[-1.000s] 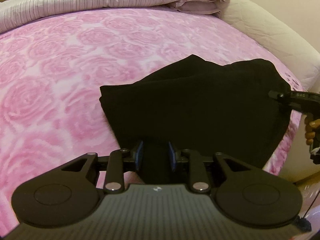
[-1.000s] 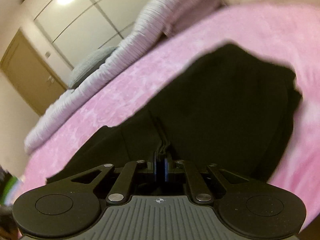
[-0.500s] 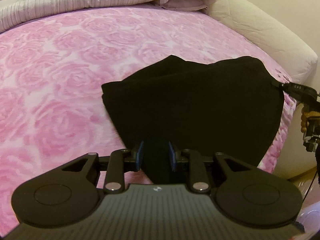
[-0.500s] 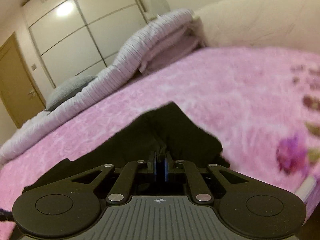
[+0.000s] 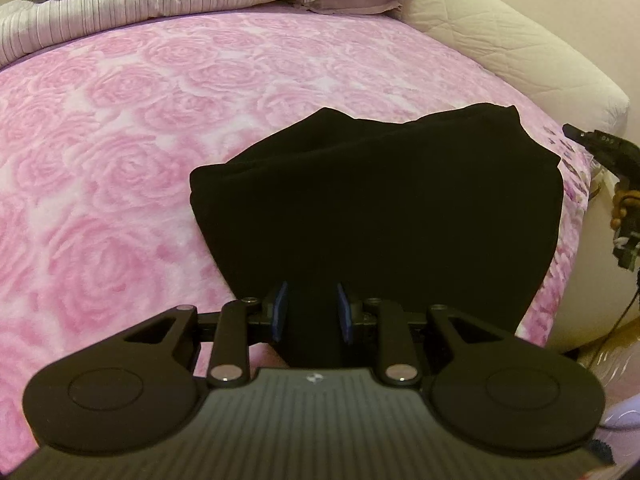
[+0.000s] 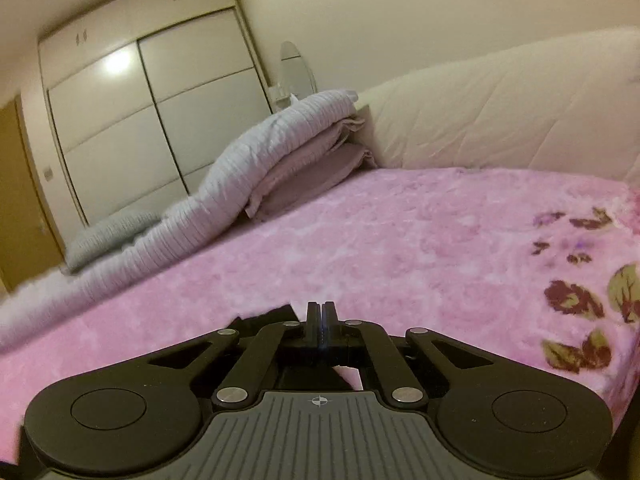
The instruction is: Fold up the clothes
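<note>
Our left gripper [image 5: 310, 312] is clamped on a bunched corner of the black garment [image 5: 380, 208], which fills the gap between its blue pads [image 5: 280, 312]. Our right gripper [image 6: 321, 320] has just been closing. Its jaws now meet with nothing showing between them, and it is pointed out across the bed, clear of the cloth.

Largest in view is the pink rose-patterned blanket [image 5: 120, 160] covering the bed. A cream quilted bolster [image 5: 500, 48] runs along its far side, and a striped folded duvet [image 5: 180, 0] lies at the far end. The garment rests on the blanket near the bed's corner, already doubled into a rough slab. Its far edge is humped and uneven, and its right side hangs toward the bed's edge.

We judge the step in hand to be settling this fold. To do it well, we keep the left grip firm and draw the held corner gently toward us so the layers lie flat. We bring the right gripper back to the loose far-right corner [image 5: 516, 114] and square that corner with the layer beneath. Pulling hard from one side alone would likely skew the stack or drag it off the edge.
</note>
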`<state>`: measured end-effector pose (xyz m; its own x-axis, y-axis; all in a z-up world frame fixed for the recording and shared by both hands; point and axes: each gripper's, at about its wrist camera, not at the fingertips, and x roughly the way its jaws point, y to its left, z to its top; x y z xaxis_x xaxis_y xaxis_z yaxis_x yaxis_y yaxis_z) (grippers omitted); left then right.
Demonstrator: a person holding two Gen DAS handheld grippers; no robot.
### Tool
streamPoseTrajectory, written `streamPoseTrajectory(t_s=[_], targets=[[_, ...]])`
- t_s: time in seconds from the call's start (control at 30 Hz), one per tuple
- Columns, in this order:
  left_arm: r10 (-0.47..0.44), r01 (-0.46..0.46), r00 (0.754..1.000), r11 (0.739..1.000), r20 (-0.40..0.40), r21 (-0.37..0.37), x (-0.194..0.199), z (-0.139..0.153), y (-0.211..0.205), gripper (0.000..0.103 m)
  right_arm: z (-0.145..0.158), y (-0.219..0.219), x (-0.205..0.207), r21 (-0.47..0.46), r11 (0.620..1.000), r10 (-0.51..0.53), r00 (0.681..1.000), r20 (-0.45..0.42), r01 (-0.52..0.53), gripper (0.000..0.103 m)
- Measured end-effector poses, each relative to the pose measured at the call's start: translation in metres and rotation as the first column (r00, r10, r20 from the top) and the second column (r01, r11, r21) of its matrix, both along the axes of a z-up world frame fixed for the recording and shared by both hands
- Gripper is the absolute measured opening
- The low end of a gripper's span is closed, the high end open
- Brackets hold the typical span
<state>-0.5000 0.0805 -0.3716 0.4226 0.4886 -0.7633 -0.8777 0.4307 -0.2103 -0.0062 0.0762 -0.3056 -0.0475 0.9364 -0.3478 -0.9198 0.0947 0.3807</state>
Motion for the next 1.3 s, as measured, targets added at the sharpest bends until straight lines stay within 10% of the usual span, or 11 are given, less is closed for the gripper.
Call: streamPoseTrajectory(t_s=[0.2,0.37,0.5,0.9,0.93,1.1,1.3], targets=[[0.008,-0.008,1.000,1.000,0.014,0.001,0.001,-0.001,-0.002,0.021,-0.031,-0.012,0.020,-0.041,0.993,0.071,0.859,-0.507,-0.107,0.003],[0.006,-0.006,1.000,1.000,0.004,0.005,0.001,0.003,-0.001,0.021,-0.048,-0.016,0.022,-0.080,0.992,0.023,0.776,-0.630,-0.094,0.042],[0.018,-0.018,1.000,1.000,0.014,0.005,-0.002,0.002,-0.002,0.021,-0.053,-0.015,0.028,-0.100,0.992,-0.007,0.750,-0.662,-0.079,0.045],[0.018,-0.018,1.000,1.000,0.026,0.000,-0.007,-0.001,-0.001,0.021,-0.055,0.005,0.017,-0.152,0.982,0.002,0.816,-0.578,-0.110,0.034],[0.020,-0.020,0.999,1.000,0.029,-0.001,-0.007,-0.001,-0.001,0.021,-0.051,0.008,0.011,-0.152,0.982,0.013,0.845,-0.535,-0.111,0.011],[0.030,-0.030,0.999,1.000,0.037,0.003,-0.007,0.000,-0.001,0.021,-0.011,0.013,-0.026,-0.079,0.986,0.126,0.969,-0.213,-0.145,0.006],[0.034,-0.035,0.998,0.999,0.053,0.014,-0.006,0.002,0.001,0.021,0.003,0.005,-0.030,0.002,0.996,0.094,0.991,-0.098,-0.094,0.005]])
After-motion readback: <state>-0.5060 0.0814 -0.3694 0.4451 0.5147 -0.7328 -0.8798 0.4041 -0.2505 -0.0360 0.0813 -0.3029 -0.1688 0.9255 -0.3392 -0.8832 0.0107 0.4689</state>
